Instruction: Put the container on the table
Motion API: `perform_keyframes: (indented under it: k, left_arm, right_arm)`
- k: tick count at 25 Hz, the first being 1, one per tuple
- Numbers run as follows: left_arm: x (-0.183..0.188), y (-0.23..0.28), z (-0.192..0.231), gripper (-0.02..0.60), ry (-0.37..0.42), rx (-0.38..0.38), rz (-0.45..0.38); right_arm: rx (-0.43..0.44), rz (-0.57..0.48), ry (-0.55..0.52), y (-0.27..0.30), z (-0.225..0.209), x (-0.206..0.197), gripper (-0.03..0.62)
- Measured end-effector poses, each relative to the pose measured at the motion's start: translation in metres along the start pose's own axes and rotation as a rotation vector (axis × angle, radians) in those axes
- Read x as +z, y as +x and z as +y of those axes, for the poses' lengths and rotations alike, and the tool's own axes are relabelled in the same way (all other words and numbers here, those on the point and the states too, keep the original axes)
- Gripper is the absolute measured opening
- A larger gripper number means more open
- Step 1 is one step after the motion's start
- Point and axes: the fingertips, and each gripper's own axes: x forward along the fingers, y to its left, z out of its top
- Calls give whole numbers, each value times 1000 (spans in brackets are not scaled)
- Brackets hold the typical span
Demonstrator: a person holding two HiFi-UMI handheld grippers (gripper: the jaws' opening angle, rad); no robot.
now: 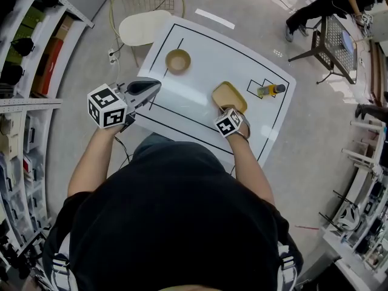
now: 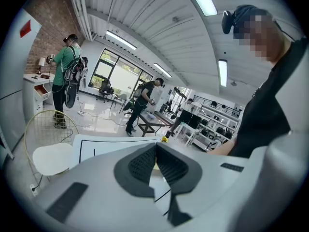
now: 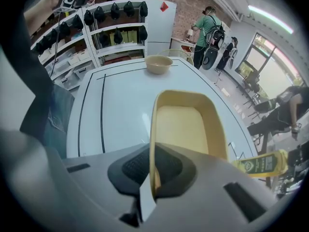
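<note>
R tool (image 3: pixel 152 173) pinches container (image 3: pixel 189 124) rim, near edge hidden; L tool (image 2: pixel 155 162) pressed together, empty.

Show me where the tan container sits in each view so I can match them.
Head view: container right of the table's centre, just ahead of the right claw.
Left gripper view: not made out; the left claw hides that part.
Right gripper view: centre, its rim in the claw.
Shared landmark: the yellow bottle.
</note>
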Motion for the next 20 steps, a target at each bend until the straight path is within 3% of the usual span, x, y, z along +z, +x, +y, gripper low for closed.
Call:
perform_keyframes:
  k: [20]
  left_arm:
    - [-5,18,-2,8,-6,-23,23]
  right_arm:
    - [-7,31,-68,22,4,-6,8]
